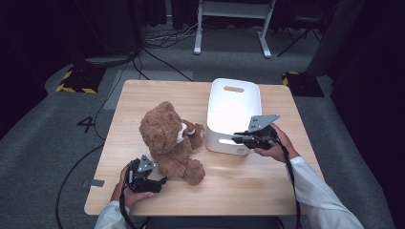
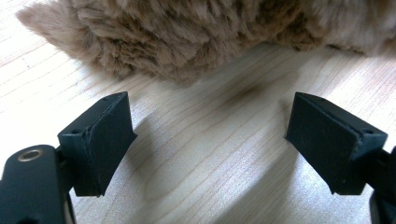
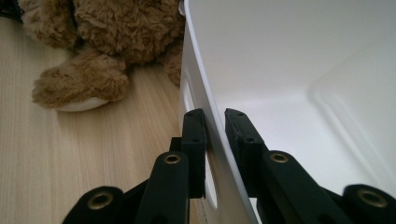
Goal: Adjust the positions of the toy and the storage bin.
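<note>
Currently: right hand-held gripper clamps the near wall of the white plastic bin.
Left hand-held gripper spread wide, holding nothing, beside fluffy brown teddy bear on light wooden table.

We count one table, light wood. On it, one bear, brown plush, at the table's middle-left. One bin, white, on the table's right half, just beside the bear. Two grippers: the left gripper at the table's near-left edge, jaws wide apart; the right gripper at the table's right, jaws pinched on the bin's near wall. Two hands, one on each gripper. Beyond the table's far edge, one white frame on the floor.
</note>
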Motion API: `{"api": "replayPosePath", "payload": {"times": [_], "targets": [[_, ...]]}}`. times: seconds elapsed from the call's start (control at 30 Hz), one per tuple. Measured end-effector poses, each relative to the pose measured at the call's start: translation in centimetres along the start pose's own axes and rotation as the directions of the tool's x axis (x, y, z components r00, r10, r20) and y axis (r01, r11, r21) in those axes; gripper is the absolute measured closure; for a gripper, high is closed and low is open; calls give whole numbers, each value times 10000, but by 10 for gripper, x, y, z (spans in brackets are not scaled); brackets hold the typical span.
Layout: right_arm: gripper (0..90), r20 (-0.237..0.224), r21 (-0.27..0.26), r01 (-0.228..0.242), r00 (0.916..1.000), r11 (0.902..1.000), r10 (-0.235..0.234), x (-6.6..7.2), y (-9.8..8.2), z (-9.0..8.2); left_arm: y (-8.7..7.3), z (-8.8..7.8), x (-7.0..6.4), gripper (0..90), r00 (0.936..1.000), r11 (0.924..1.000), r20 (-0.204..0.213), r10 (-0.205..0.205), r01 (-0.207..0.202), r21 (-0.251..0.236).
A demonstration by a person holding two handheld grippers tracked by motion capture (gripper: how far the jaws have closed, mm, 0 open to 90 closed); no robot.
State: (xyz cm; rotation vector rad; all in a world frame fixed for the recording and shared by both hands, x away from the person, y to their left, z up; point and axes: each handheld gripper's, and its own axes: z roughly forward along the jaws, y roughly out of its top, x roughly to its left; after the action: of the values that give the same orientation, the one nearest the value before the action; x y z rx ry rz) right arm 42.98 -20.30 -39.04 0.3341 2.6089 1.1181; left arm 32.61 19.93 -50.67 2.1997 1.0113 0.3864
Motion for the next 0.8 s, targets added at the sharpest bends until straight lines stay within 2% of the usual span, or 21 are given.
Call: {"api": "replayPosePath", "payload": {"times": [0.13, 0.4, 0.8], "targets": [[790, -45, 49, 163, 9999, 9999, -163, 3, -4, -6, 0, 0, 0, 146, 10000, 10000, -1, -4, 4, 0], [789, -143, -89, 460, 9988, 9989, -461, 18, -20, -26, 0, 0, 0, 147, 10000, 10000, -23, -24, 24, 10], [784, -157, -233, 562, 9983, 9981, -566, 32, -35, -45, 0, 0, -1, 147, 10000, 10000, -56, -71, 71, 9]]}}
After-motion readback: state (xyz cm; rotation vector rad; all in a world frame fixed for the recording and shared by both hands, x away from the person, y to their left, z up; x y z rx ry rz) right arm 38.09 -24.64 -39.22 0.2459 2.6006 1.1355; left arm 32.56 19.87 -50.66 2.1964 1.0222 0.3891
